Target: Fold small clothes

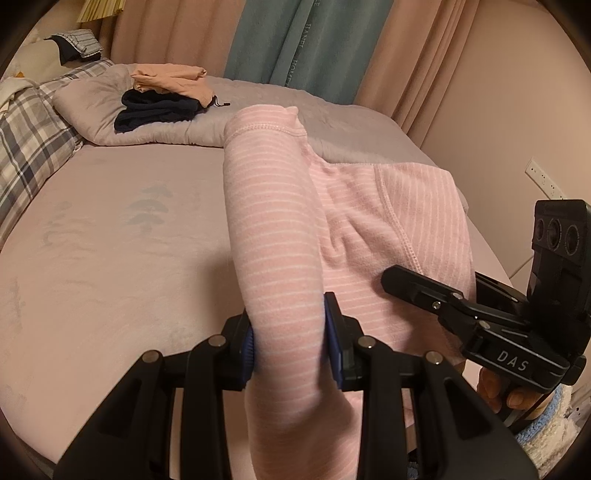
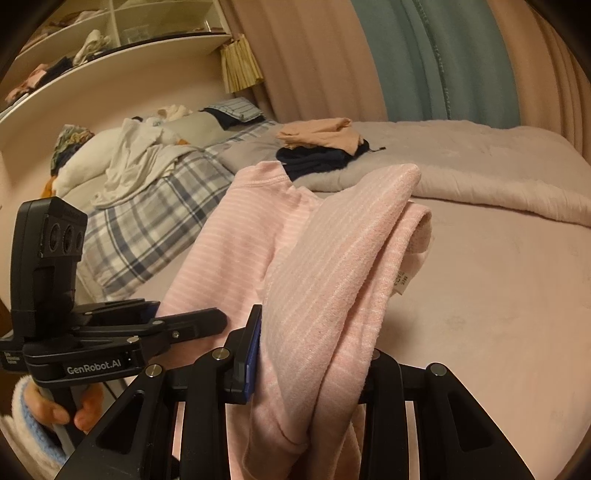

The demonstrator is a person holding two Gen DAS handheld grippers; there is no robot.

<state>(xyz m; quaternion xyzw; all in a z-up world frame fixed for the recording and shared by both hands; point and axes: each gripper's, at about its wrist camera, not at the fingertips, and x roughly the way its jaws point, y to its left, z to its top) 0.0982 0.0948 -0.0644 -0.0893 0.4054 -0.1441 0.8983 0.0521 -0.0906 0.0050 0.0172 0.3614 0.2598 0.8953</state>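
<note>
A pink garment with thin white stripes (image 1: 280, 221) is held up over the bed. My left gripper (image 1: 291, 336) is shut on a bunched edge of it; the cloth fills the gap between the blue pads. My right gripper (image 2: 314, 354) is shut on another part of the same pink garment (image 2: 332, 258), which drapes over and hides its right finger. Each gripper shows in the other's view, the right gripper in the left wrist view (image 1: 461, 306) and the left gripper in the right wrist view (image 2: 159, 325).
A folded stack, peach cloth over dark navy (image 1: 162, 99), lies on a grey quilt (image 1: 258, 122) at the far side of the bed. A plaid pillow (image 1: 29, 140) and loose white clothes (image 2: 136, 155) lie at the head. Curtains (image 1: 295, 40) hang behind; shelves (image 2: 110, 33) stand above.
</note>
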